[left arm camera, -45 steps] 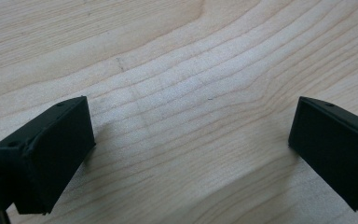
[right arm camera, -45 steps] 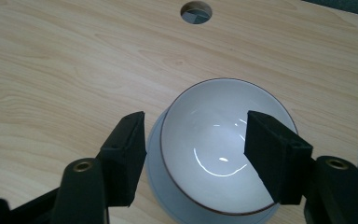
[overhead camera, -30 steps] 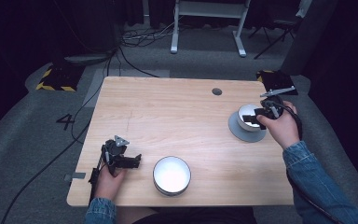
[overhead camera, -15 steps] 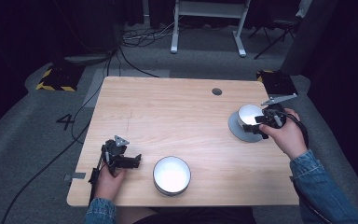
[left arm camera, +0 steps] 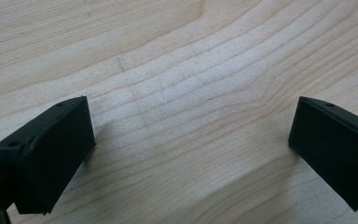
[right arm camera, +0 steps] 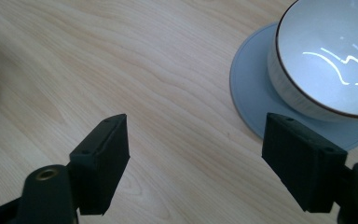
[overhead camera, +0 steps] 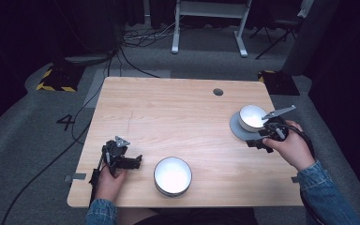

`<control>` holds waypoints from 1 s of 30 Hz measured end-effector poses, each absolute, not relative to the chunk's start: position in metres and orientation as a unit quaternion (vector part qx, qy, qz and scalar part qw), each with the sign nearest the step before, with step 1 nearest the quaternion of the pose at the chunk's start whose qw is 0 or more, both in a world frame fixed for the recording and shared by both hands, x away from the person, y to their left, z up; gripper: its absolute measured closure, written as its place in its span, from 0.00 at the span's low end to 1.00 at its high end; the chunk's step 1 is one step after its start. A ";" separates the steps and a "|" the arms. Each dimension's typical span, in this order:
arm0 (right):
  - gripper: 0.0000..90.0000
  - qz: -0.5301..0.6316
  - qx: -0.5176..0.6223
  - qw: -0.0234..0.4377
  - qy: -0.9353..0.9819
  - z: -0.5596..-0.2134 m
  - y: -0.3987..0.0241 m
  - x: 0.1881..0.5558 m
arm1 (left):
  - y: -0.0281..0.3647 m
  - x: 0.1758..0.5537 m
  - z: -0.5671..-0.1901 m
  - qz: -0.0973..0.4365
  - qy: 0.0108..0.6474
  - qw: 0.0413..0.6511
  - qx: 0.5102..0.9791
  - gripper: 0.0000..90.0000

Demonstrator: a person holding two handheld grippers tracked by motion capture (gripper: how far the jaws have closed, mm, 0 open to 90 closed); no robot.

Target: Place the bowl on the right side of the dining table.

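Note:
A small white bowl with a brown rim sits on a grey saucer at the table's right side. My right gripper is open just in front of the saucer, nothing between its jaws. A larger white bowl stands near the front edge, in the middle. My left gripper rests open over bare wood at the front left, apart from that bowl.
The wooden table has a round cable hole at the back right. Cables trail over the grey floor on the left. A white desk frame stands beyond the table.
My right hand has drawn back from over the small bowl towards the front, leaving the bowl on its saucer. The left gripper has not moved.

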State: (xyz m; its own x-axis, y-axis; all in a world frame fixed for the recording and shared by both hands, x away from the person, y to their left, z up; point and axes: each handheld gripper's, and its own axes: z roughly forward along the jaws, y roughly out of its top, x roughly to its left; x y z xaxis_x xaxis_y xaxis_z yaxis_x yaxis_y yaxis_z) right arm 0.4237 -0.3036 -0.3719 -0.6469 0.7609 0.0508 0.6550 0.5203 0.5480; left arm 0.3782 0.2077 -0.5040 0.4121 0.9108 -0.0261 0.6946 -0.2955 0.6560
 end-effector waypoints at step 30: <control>0.26 0.238 0.421 0.043 0.874 -0.452 -0.317 0.399 | 0.208 0.378 -0.504 0.180 0.511 0.301 0.785 0.00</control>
